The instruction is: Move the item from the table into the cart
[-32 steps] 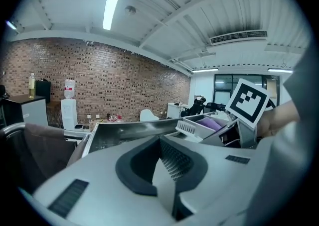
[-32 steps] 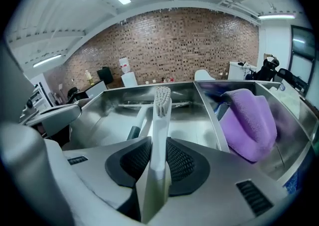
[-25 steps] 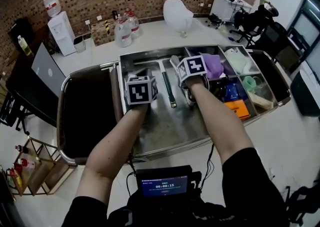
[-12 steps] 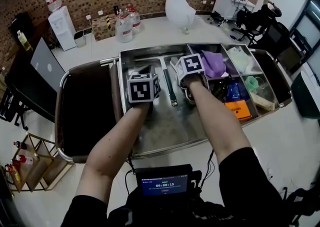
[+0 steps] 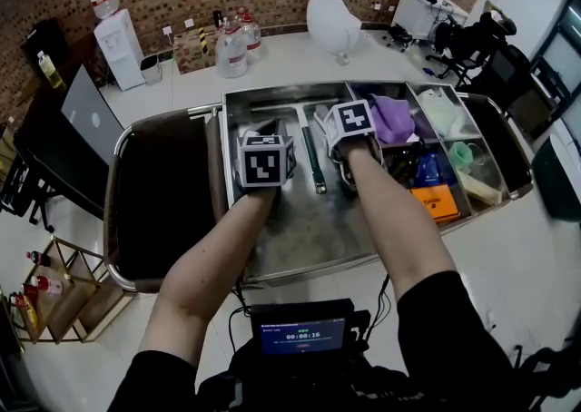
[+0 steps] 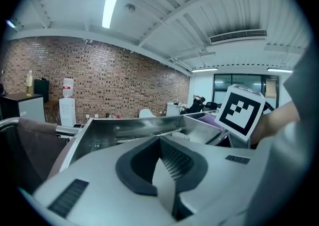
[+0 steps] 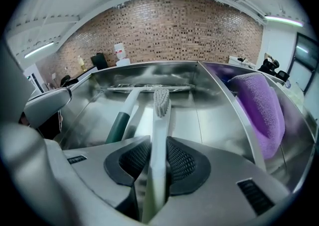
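Note:
In the right gripper view a white brush (image 7: 159, 120) lies between the pads of my right gripper (image 7: 158, 163), bristles pointing away over the steel cart tray (image 7: 209, 115). The pads still touch its handle while the jaws are opening. In the head view the right gripper (image 5: 334, 129) hangs over the tray's (image 5: 300, 229) far middle, with the brush (image 5: 320, 116) poking out past its marker cube. My left gripper (image 5: 263, 142) hovers beside it on the left. Seen in its own view, the left gripper (image 6: 167, 163) is shut with nothing in it.
A squeegee with a green handle (image 5: 311, 161) lies in the tray between the grippers. A purple cloth (image 5: 392, 118) and several small items fill the compartments at the right. A dark bag (image 5: 159, 201) hangs at the cart's left end. Water bottles (image 5: 229, 52) stand beyond.
Both grippers stay over the tray in almost the same places. The head view has shifted slightly.

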Motion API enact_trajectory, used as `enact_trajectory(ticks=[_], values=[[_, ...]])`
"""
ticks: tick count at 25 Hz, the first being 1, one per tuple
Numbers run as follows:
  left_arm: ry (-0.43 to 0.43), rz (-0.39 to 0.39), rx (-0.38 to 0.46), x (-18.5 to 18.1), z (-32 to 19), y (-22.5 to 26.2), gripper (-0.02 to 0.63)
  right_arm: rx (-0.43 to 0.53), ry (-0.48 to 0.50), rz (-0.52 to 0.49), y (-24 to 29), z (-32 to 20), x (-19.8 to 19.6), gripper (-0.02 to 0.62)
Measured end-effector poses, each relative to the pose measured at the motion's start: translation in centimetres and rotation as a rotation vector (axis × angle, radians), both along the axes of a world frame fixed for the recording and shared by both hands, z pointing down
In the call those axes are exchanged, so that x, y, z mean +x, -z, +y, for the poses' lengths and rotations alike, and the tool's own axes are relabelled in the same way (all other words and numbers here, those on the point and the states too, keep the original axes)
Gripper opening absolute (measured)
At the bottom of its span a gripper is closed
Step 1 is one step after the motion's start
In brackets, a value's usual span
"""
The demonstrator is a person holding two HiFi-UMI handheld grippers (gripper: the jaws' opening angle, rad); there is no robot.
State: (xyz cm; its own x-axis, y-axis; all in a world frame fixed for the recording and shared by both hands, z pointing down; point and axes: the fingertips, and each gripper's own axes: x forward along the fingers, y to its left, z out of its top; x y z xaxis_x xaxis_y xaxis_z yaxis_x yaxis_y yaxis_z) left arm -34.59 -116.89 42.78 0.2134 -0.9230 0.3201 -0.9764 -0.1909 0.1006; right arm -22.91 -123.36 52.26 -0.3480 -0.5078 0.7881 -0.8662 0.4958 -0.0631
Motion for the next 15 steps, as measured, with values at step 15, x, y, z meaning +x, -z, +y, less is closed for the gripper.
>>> enact_trajectory(ticks=[15], values=[[-0.041, 0.004, 0.112, 2.2, 5.0, 5.4, 0.0, 0.1, -0.064, -0.111, 7.0, 4.5, 1.9, 0.137]])
